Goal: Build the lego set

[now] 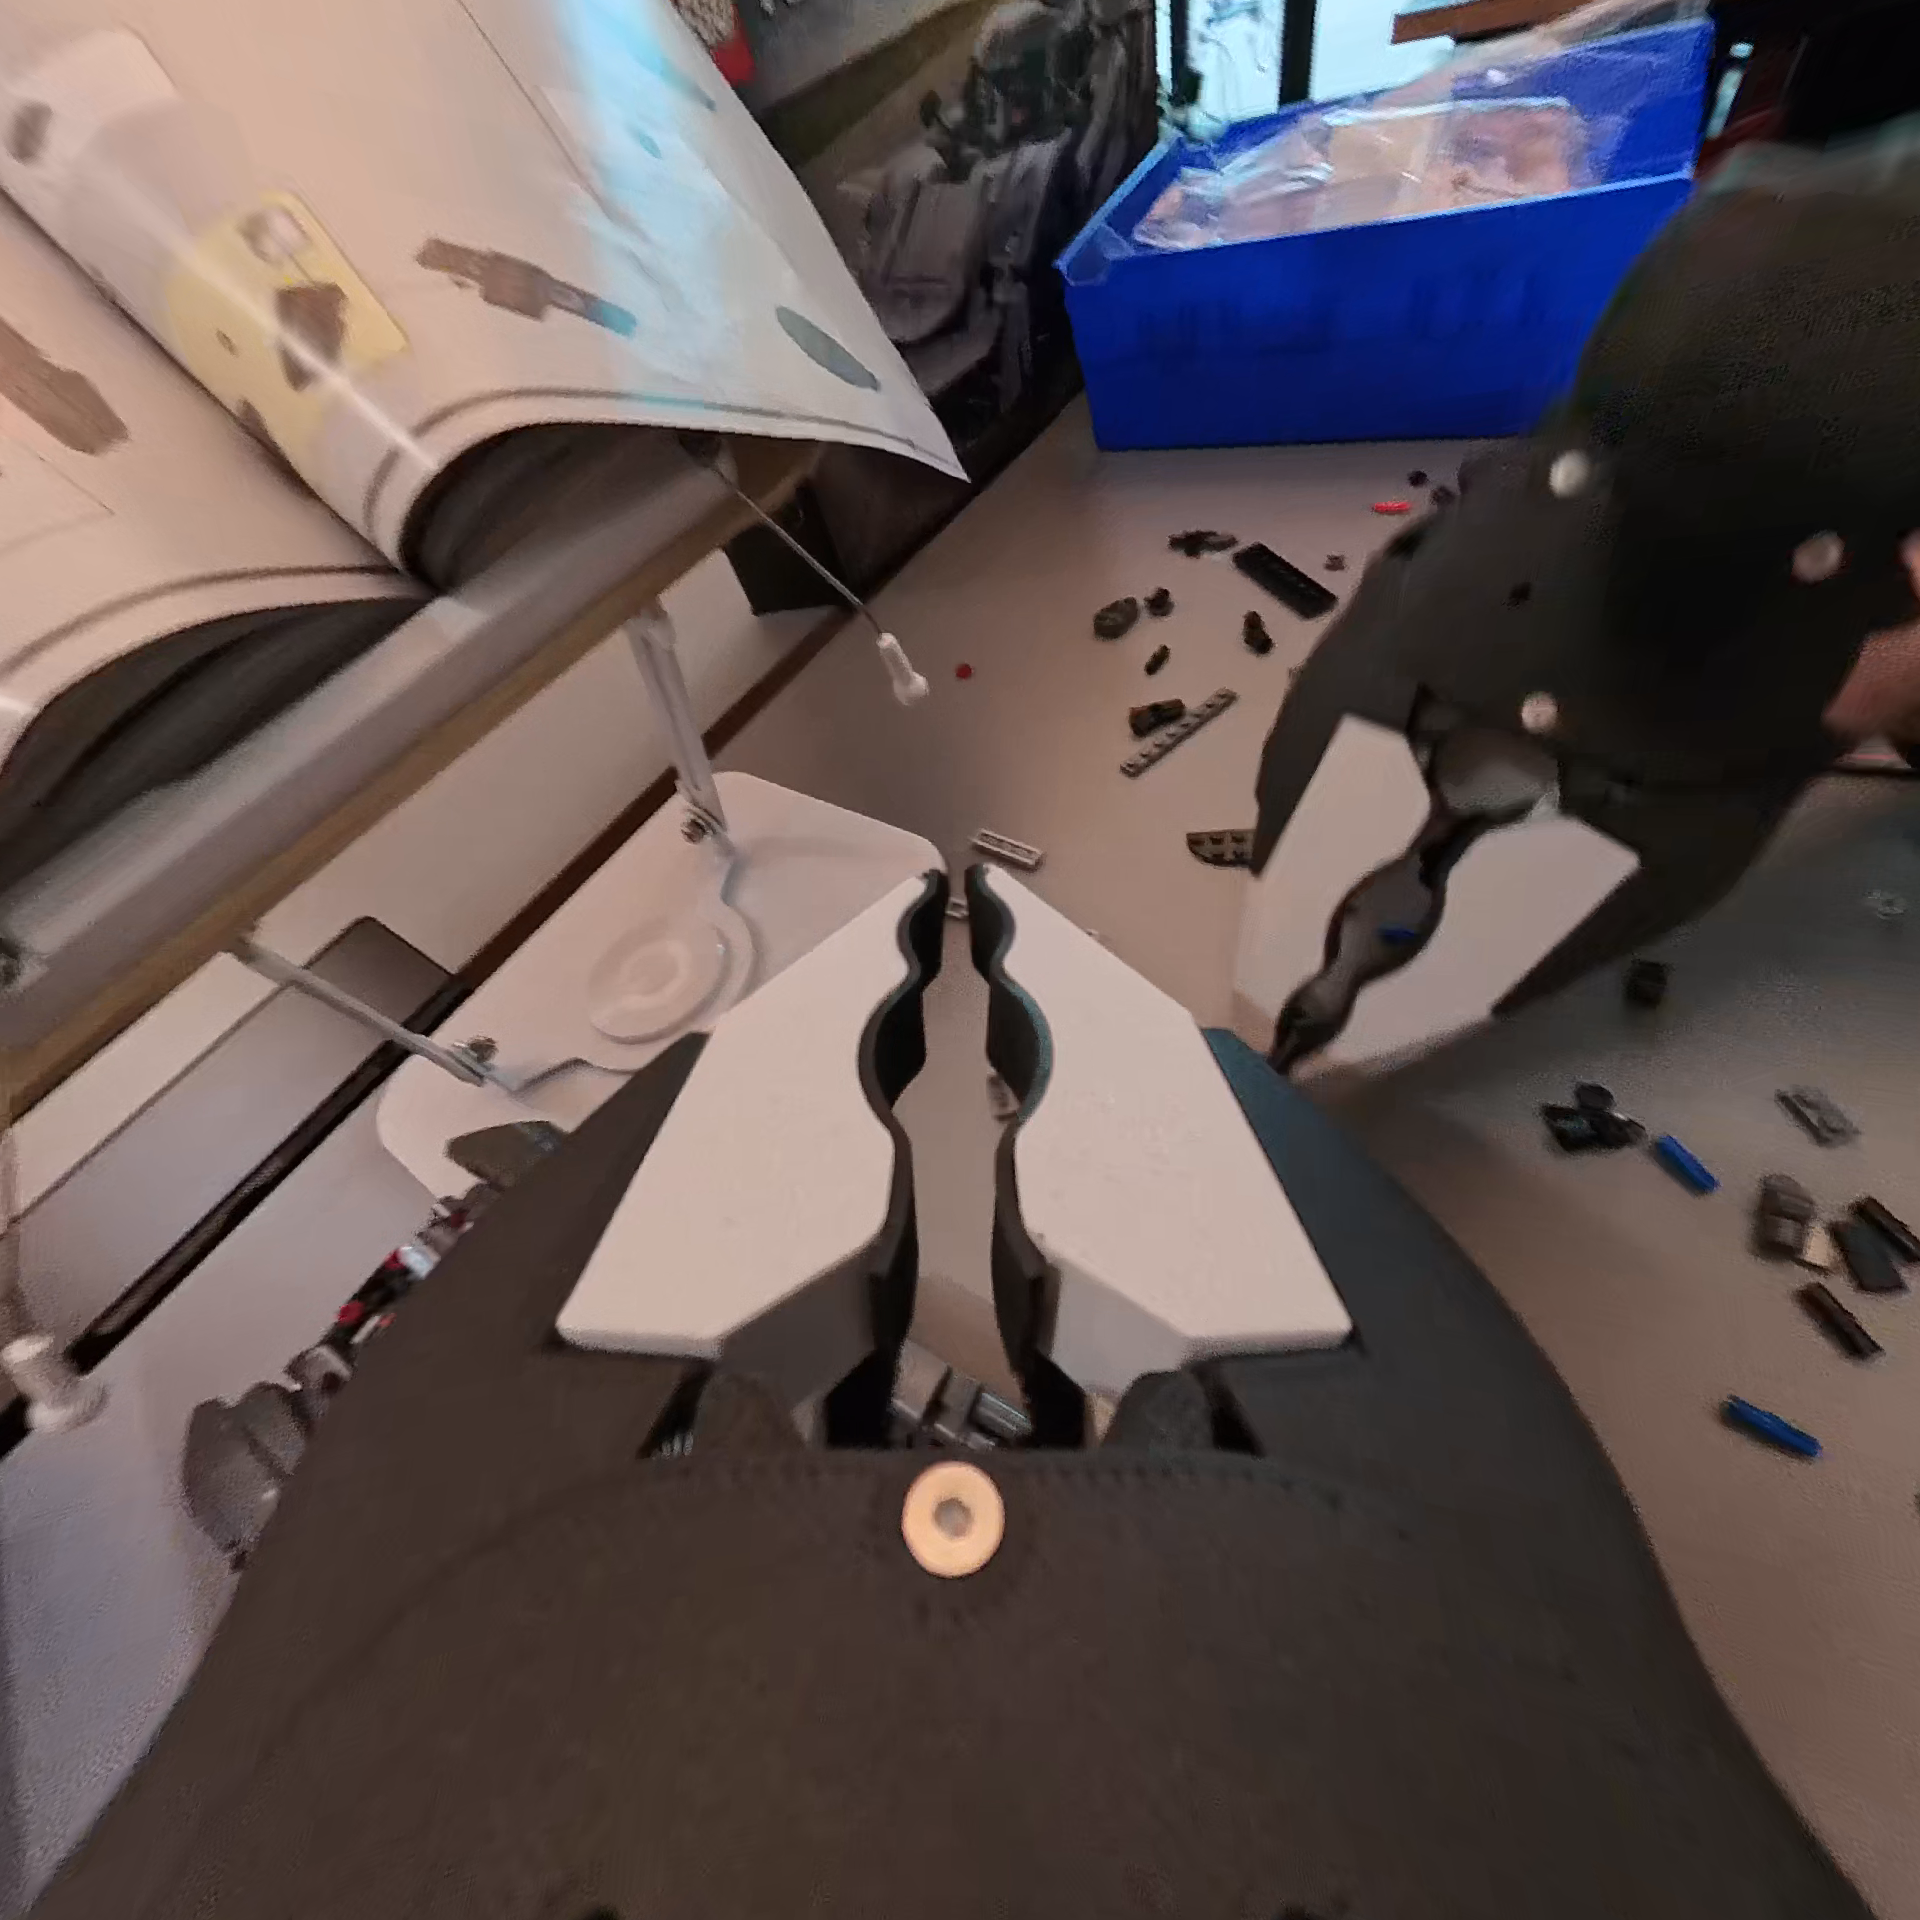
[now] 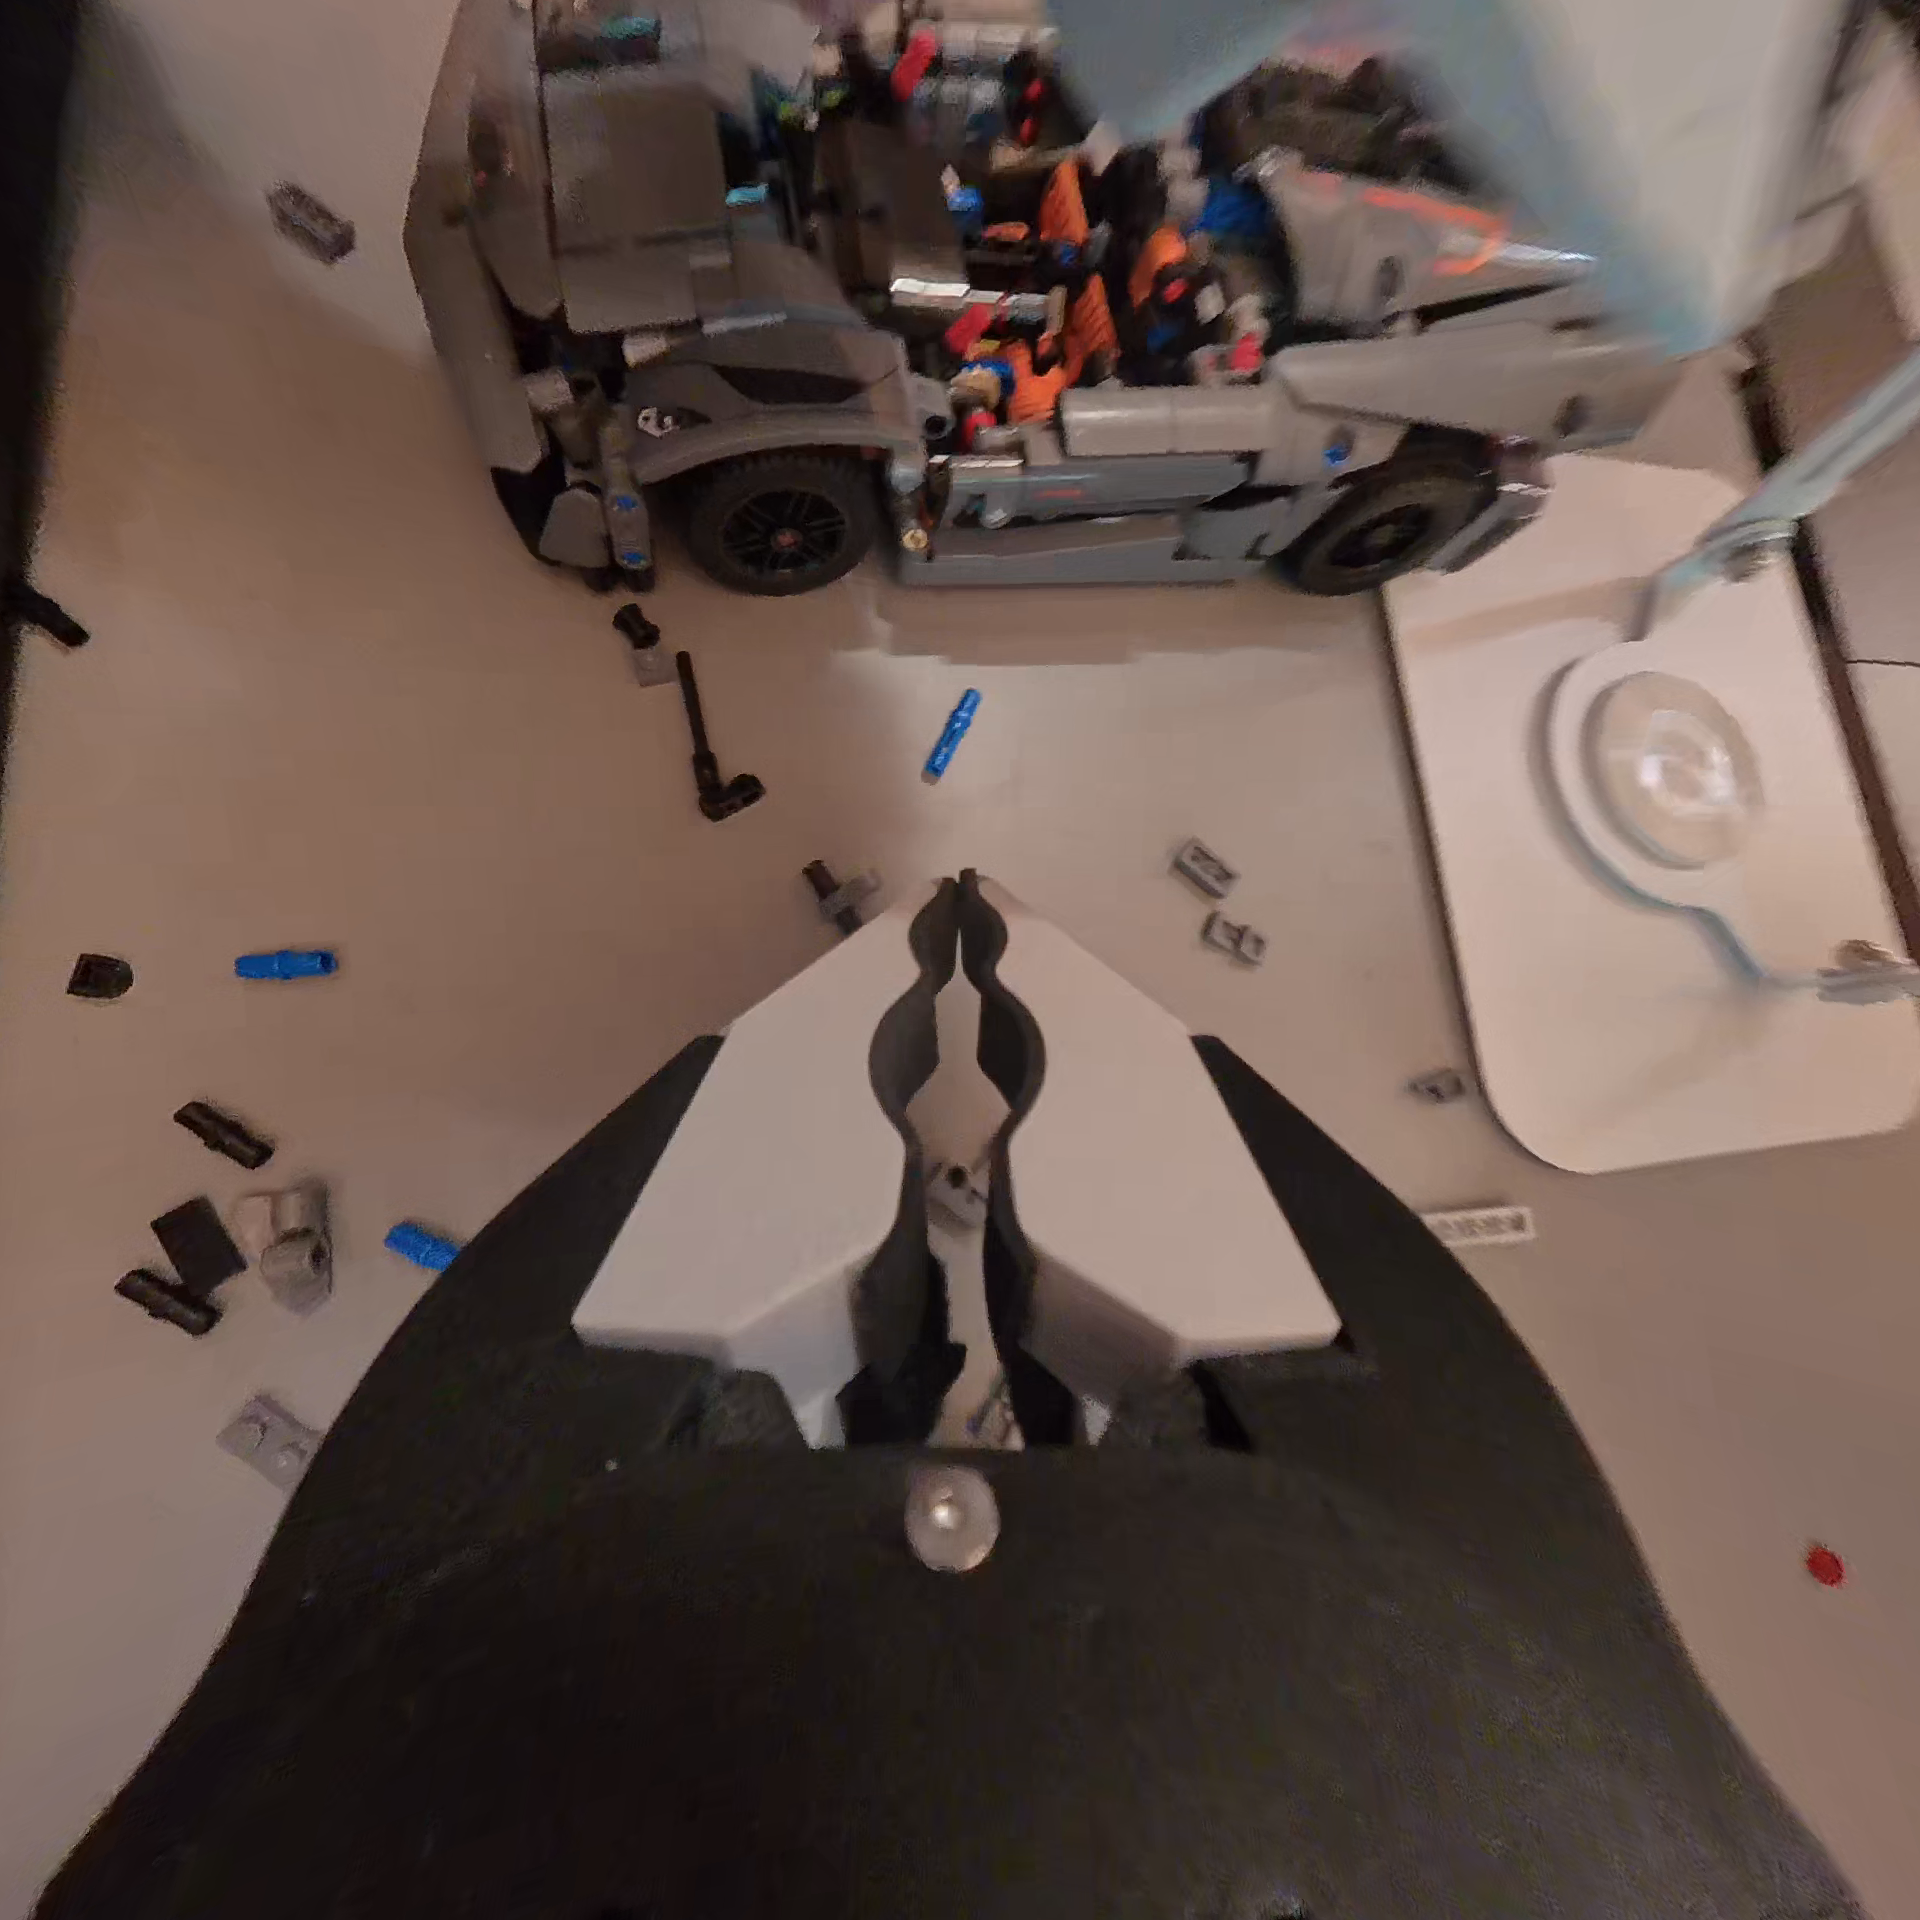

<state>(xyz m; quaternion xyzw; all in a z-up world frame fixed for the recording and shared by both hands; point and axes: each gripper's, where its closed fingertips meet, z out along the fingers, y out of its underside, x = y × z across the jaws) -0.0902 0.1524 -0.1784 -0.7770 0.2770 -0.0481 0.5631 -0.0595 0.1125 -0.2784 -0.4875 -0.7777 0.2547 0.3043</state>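
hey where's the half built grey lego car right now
In the right wrist view, the grey Lego car stands on the table at the top, ahead of the right tool, with the white stand base on its right.

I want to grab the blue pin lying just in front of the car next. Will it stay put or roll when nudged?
The blue pin looks round and slim, so a sideways nudge would probably roll it across the smooth table. It seems tiny and light, likely to skid. The right tongs look shut, so they must open first.
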